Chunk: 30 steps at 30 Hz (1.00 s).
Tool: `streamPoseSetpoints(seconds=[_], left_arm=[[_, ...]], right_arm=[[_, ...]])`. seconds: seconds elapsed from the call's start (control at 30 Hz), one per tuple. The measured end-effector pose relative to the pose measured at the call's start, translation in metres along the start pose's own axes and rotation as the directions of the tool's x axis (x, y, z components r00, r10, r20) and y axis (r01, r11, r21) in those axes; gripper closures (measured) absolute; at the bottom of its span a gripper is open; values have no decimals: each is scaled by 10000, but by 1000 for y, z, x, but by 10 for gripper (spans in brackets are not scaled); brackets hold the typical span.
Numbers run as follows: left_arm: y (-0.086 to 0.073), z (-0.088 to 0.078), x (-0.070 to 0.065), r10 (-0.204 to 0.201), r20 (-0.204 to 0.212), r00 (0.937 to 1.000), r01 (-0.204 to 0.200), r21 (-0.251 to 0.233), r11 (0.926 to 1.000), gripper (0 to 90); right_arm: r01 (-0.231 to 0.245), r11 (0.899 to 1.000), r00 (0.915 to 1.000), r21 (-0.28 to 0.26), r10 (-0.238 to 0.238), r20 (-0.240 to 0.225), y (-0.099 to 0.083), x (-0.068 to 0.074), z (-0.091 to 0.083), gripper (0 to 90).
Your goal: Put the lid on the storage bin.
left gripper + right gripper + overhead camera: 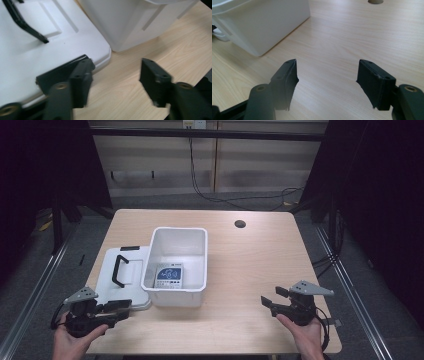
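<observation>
High view was set above the near edge of the table [250, 255], angled forward and down, whole top covered. Left gripper view was carried low on the left gripper [115, 77], aimed past its jaws, very close to the lid [37, 50] corner and the white bin [125, 22] wall. Right gripper view was carried on the right gripper [327, 80], looking across bare table toward that bin [267, 22]. Bin and tabletop were shared by all three.
</observation>
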State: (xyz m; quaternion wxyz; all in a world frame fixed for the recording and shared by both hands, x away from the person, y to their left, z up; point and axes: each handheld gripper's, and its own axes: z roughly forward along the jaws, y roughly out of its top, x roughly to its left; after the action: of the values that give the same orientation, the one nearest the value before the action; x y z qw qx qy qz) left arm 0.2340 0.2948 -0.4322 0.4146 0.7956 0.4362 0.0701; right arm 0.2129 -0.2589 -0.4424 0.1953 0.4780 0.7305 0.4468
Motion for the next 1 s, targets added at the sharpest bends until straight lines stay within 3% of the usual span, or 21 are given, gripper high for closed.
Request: streamPoseSetpoints(seconds=[0.2, 0.37, 0.43, 0.5, 0.57, 0.67, 0.83, 0.9, 0.93, 1.0], left_arm=[[3, -1, 2, 243, -502, 9984, -237, 138, 9996, 540], [12, -3, 4, -33, -815, 9967, 86, 650, 9978, 556], [13, -3, 4, -131, -710, 9974, 178, 656, 9977, 545], [20, -4, 6, -660, -440, 9969, 688, 672, 9954, 494], [22, -5, 8, -698, -308, 9971, 717, 637, 9954, 466], [32, -5, 10, -992, -676, 9928, 1024, 458, 9937, 444], [41, -5, 12, -950, -952, 9909, 989, 363, 9944, 440], [44, -5, 15, -1107, -290, 9934, 1113, 181, 9936, 471], [47, -6, 15, -1268, -469, 9908, 1274, 112, 9918, 484], [54, -7, 14, -860, -1024, 9910, 885, 195, 9959, 510]], right_arm=[[-80, 9998, 9998, -193, 77, -156, 1, 2, -3, 378], [-268, 9995, 9992, 162, 272, -292, 3, 5, -4, 394], [-282, 9994, 9993, 199, 287, -254, 2, 6, -4, 390], [-361, 9989, 9987, 286, 370, -337, 1, 7, -3, 376], [-140, 9991, 9989, 401, 157, -430, 1, 10, -2, 372], [104, 9987, 9987, 498, -79, -509, 0, 13, 1, 354], [-165, 9991, 9985, 381, 185, -517, 0, 10, 0, 350], [-198, 9990, 9986, 395, 217, -484, 0, 10, -1, 351], [-185, 9987, 9987, 473, 207, -458, 0, 10, 0, 351], [-199, 9981, 9988, 581, 224, -433, 0, 10, 1, 350]])
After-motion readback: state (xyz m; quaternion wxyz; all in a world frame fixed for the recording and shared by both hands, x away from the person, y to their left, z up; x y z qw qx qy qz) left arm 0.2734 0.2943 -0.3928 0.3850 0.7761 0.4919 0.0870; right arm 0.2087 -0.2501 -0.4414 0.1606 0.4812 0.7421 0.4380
